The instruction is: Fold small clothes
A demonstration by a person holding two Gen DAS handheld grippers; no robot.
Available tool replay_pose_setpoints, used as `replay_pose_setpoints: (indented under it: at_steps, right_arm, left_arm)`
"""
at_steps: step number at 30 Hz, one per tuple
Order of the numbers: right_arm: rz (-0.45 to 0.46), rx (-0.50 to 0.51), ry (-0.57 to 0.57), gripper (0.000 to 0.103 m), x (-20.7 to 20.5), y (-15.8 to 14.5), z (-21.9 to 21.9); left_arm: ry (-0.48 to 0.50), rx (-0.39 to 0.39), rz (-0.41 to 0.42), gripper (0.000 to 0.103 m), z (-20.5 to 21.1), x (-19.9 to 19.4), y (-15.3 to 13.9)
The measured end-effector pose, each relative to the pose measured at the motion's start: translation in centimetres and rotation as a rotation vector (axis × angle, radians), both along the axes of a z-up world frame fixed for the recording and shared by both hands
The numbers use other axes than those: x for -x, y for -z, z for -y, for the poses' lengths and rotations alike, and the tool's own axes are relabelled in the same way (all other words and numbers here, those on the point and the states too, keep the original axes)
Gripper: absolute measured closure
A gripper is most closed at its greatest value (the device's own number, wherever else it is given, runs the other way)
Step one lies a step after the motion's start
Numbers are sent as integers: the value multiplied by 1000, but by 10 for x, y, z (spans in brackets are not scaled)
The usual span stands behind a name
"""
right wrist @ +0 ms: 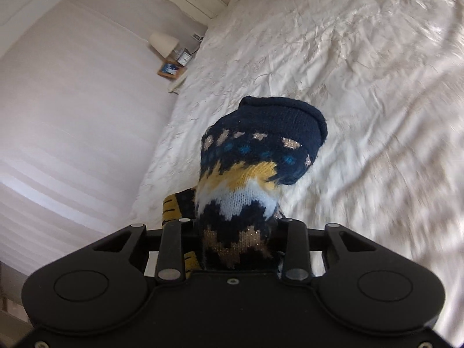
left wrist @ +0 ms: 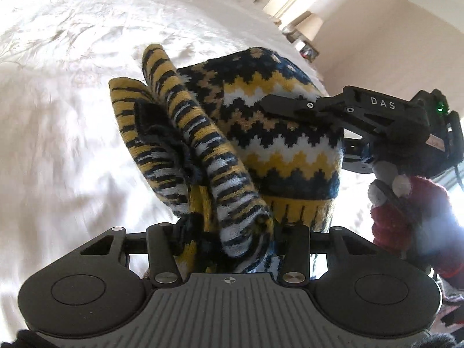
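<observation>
A small knitted sweater (left wrist: 278,145) in navy, yellow and white zigzag bands hangs in the air over the bed. Its striped sleeves (left wrist: 185,133) are bunched at the left of the left wrist view. My left gripper (left wrist: 229,232) is shut on the bunched knit near the yellow ribbed hem, and cloth hides its fingertips. My right gripper (left wrist: 278,104) reaches in from the right and pinches the sweater's upper part. In the right wrist view the sweater (right wrist: 261,156) rises out of the right gripper (right wrist: 237,232), its navy collar edge on top.
A white crinkled bedspread (right wrist: 362,72) lies under everything. A bedside table with a lamp (right wrist: 163,43), a clock and a photo frame stands by the pale wall. A hand in a red knitted sleeve (left wrist: 406,217) holds the right gripper.
</observation>
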State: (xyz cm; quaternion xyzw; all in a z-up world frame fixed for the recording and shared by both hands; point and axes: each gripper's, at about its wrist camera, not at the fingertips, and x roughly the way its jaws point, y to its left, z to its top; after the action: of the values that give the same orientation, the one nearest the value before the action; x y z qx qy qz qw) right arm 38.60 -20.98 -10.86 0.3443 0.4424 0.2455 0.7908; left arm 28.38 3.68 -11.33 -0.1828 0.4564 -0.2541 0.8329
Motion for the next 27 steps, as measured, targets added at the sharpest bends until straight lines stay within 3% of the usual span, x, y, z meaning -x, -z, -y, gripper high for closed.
replay_pose_setpoints:
  at_steps: [5, 10, 11, 12, 14, 15, 16, 17, 19, 22, 25, 27]
  right_arm:
    - [-26, -24, -39, 58, 43, 1, 14]
    - [-49, 18, -84, 55, 73, 22, 30]
    - [-38, 64, -76, 50, 77, 27, 34]
    - [-46, 126, -53, 38, 79, 35, 39]
    - [-116, 252, 10, 18, 77, 60, 57]
    - [-146, 313, 43, 19, 75, 71, 68]
    - [-167, 353, 67, 19, 74, 78, 79]
    - [-174, 364, 86, 19, 76, 80, 90]
    - [-160, 358, 112, 19, 82, 75, 108]
    - [-100, 374, 110, 3, 92, 60, 118]
    - [-12, 451, 62, 2, 104, 45, 104]
    - [52, 558, 42, 2, 112, 36, 86]
  left_arm:
    - [-16, -6, -27, 59, 21, 57, 1]
    - [-45, -36, -81, 59, 40, 93, 30]
    - [-58, -68, -93, 59, 40, 97, 40]
    - [-86, -116, -112, 56, 41, 100, 53]
    - [-183, -232, -222, 56, 33, 106, 86]
    - [-225, -259, -271, 52, 26, 109, 99]
    - [-256, -224, -283, 50, 18, 115, 105]
    - [-284, -208, -281, 50, 13, 119, 103]
    - [-299, -250, -225, 50, 13, 128, 85]
    - [-273, -320, -96, 50, 26, 136, 50]
    - [-222, -362, -11, 50, 60, 109, 28]
    - [-177, -377, 26, 50, 77, 95, 24]
